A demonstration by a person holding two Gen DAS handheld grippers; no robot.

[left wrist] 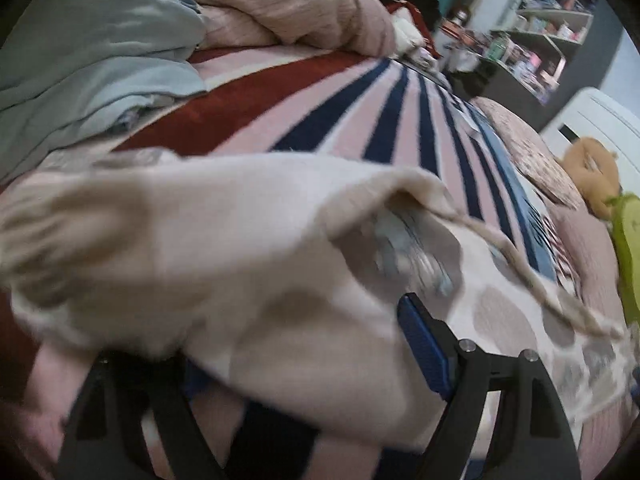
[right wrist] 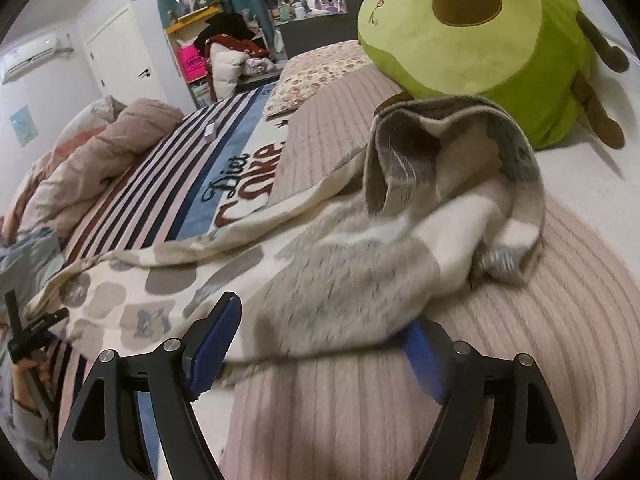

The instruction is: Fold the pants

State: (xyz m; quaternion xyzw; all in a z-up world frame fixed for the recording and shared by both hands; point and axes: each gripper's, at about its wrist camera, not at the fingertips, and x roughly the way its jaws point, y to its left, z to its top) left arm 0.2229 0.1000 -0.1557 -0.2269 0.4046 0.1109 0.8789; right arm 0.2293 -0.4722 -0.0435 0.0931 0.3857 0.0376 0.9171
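The pants point(right wrist: 304, 264) are cream fleece with grey patches and lie rumpled on the bed, the grey waistband point(right wrist: 460, 136) standing up open near the avocado plush. My right gripper point(right wrist: 324, 344) is open, its blue pads either side of a fold of the pants. In the left wrist view the pants point(left wrist: 208, 240) drape blurred over my left gripper point(left wrist: 304, 344), which is open; its left finger is mostly hidden under the cloth, its right blue pad point(left wrist: 424, 348) shows. The left gripper also shows in the right wrist view point(right wrist: 36, 328) at the far left edge.
A striped blanket point(left wrist: 320, 112) covers the bed. A rumpled pink duvet point(left wrist: 304, 4) and grey-blue cloth point(left wrist: 92, 52) lie at the far side. A green avocado plush point(right wrist: 480, 40) and a floral pillow point(right wrist: 312, 72) sit near the waistband. Shelves point(left wrist: 540, 36) stand beyond the bed.
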